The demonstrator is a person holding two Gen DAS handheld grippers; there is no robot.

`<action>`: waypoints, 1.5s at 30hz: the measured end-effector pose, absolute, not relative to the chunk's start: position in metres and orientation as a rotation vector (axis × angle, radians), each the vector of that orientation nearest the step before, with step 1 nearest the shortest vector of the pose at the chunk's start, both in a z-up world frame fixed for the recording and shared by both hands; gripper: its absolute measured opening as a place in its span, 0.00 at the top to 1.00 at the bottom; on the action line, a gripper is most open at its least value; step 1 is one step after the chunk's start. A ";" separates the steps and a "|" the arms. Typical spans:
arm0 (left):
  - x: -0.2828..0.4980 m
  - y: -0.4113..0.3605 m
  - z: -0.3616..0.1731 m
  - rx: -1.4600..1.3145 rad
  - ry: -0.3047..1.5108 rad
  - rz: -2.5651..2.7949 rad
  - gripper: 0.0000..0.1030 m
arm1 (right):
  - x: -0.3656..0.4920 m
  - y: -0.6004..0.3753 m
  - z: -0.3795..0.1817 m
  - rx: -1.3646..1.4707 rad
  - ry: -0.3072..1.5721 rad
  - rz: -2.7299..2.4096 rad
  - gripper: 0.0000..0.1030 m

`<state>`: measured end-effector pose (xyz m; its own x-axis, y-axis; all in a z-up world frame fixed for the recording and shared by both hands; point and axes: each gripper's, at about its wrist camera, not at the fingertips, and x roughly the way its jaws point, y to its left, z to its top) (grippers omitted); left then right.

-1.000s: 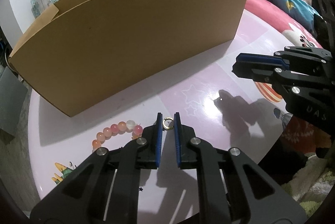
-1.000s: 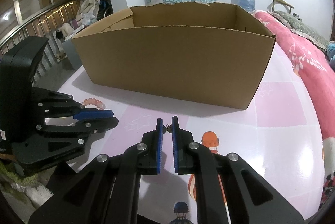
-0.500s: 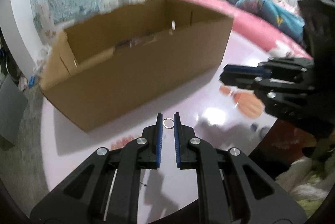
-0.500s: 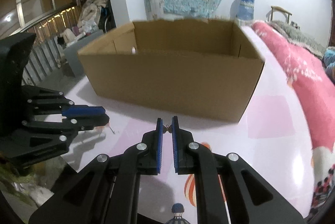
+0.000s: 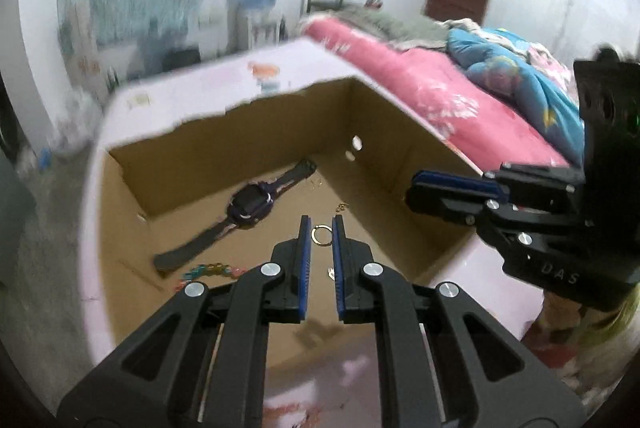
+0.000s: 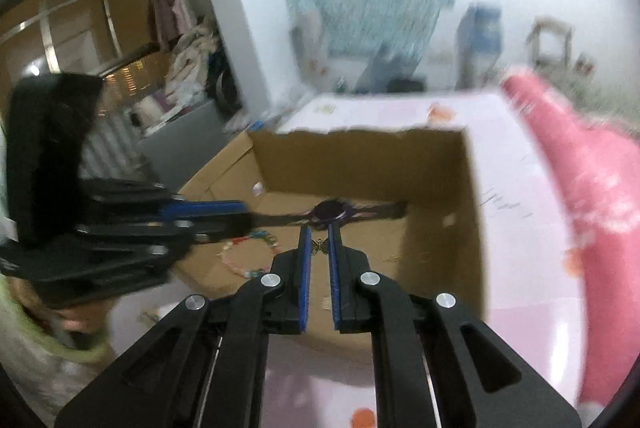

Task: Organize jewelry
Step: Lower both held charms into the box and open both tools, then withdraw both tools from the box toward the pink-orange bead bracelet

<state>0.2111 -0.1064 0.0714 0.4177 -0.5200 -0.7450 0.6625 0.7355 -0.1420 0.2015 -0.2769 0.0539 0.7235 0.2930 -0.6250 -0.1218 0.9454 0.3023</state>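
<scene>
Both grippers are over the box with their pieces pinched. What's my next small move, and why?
Probably open the left gripper and let its gold ring drop. It hangs above the cardboard box floor, beside the watch. The right gripper pinches a small butterfly charm over the same box; release that next.

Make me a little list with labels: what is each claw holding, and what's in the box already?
left gripper: shut on a small gold ring, above the box
right gripper: shut on a tiny butterfly charm, above the box
cardboard box: open on top, on the pink table
in the box: dark watch, colourful bead bracelet, small gold bits
</scene>
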 end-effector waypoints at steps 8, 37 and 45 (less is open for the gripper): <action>0.266 -0.111 0.048 0.065 1.011 -0.699 0.89 | 0.262 -0.307 0.026 0.451 0.900 0.262 0.91; 0.207 -0.031 0.097 -0.047 0.859 -0.602 0.27 | 0.158 -0.328 0.078 0.426 0.649 0.191 0.58; 0.146 0.028 0.077 -0.004 0.895 -0.455 0.17 | 0.081 -0.312 0.062 0.423 0.626 0.293 0.58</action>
